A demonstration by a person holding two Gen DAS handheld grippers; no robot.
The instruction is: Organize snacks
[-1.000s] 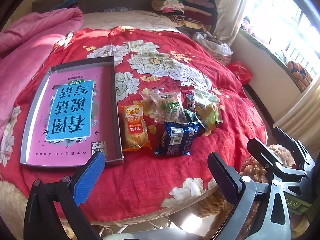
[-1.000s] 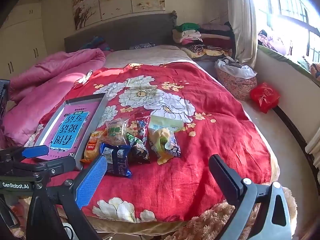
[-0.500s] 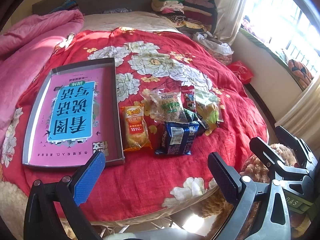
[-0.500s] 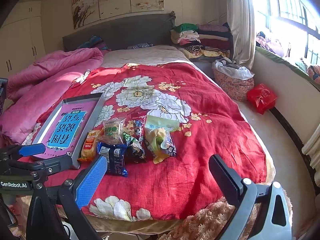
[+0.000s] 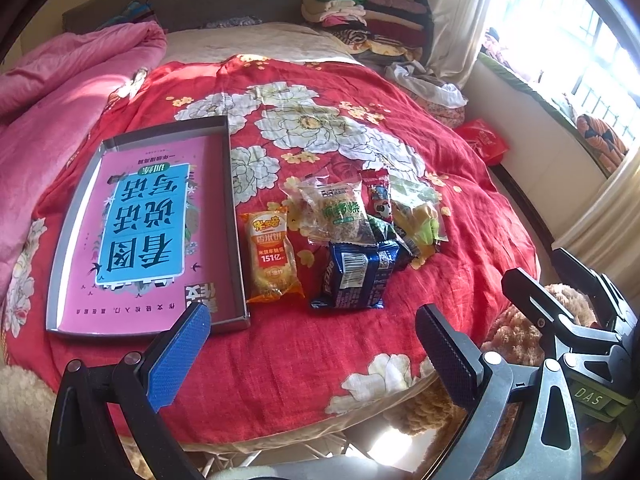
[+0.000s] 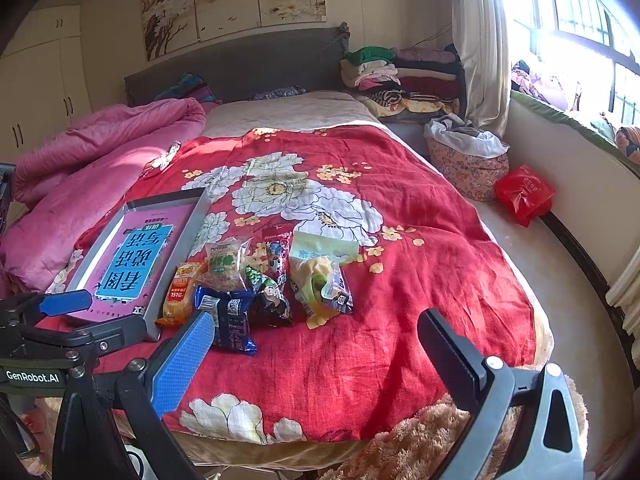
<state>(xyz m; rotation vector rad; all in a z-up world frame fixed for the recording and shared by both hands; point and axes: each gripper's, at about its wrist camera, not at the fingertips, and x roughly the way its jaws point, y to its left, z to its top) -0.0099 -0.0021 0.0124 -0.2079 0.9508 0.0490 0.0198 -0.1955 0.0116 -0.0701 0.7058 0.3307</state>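
Several snack packets lie in a cluster on the red flowered bedspread: an orange packet (image 5: pixel 270 256), a dark blue packet (image 5: pixel 354 276), a clear packet with green print (image 5: pixel 336 212), a small red packet (image 5: pixel 376 194) and a yellow-green bag (image 5: pixel 418 216). A grey tray (image 5: pixel 234 216) with a pink and blue book in it lies left of them. My left gripper (image 5: pixel 312 354) is open and empty, near the bed's front edge. My right gripper (image 6: pixel 316 354) is open and empty, also short of the snacks. The blue packet (image 6: pixel 230 320) and yellow-green bag (image 6: pixel 320 284) show in the right wrist view.
A pink quilt (image 6: pixel 100 148) is bunched on the bed's left side. Folded clothes (image 6: pixel 396 76) are stacked by the headboard. A flowered basket (image 6: pixel 466 168) and a red bag (image 6: pixel 524 194) sit on the floor at right. A brown plush rug (image 6: pixel 420 440) lies below the bed's edge.
Both grippers have drifted slightly; the view of the bed has shifted a little. The snacks and the tray have not moved.
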